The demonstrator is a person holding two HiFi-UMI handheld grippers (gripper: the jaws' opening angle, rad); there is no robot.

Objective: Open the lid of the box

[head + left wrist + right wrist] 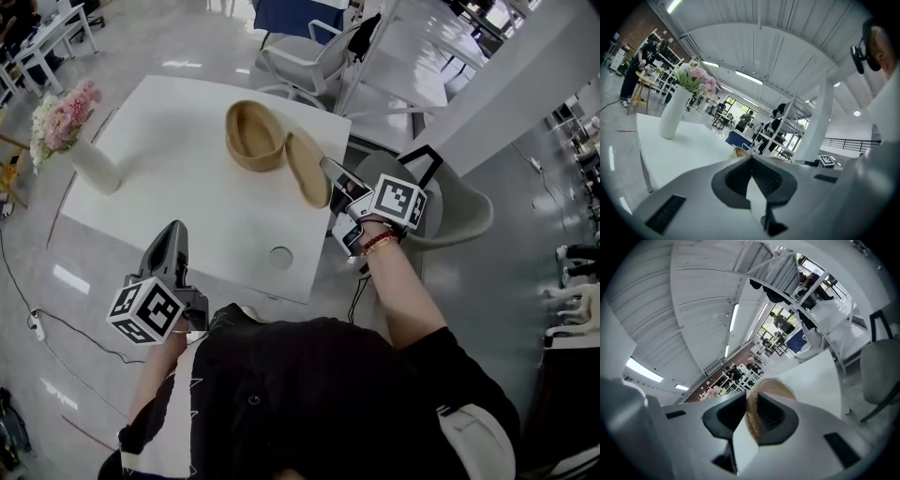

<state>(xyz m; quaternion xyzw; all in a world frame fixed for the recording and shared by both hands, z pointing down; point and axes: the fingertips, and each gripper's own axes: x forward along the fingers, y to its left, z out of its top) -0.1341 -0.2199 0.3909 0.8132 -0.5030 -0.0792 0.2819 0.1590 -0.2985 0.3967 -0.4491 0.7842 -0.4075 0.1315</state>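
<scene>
– Lid [307, 169], where was it?
– Off the box [254, 136], tilted just beside it, gripped by the right claw [328, 166].
– And the left claw [174, 228]?
– Closed on nothing, well apart from the box.

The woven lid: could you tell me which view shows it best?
The head view: the whole lid, tilted beside the open box, held by the right tool. The right gripper view shows only its rim edge-on between the jaws; the left gripper view, at most a sliver.
</scene>
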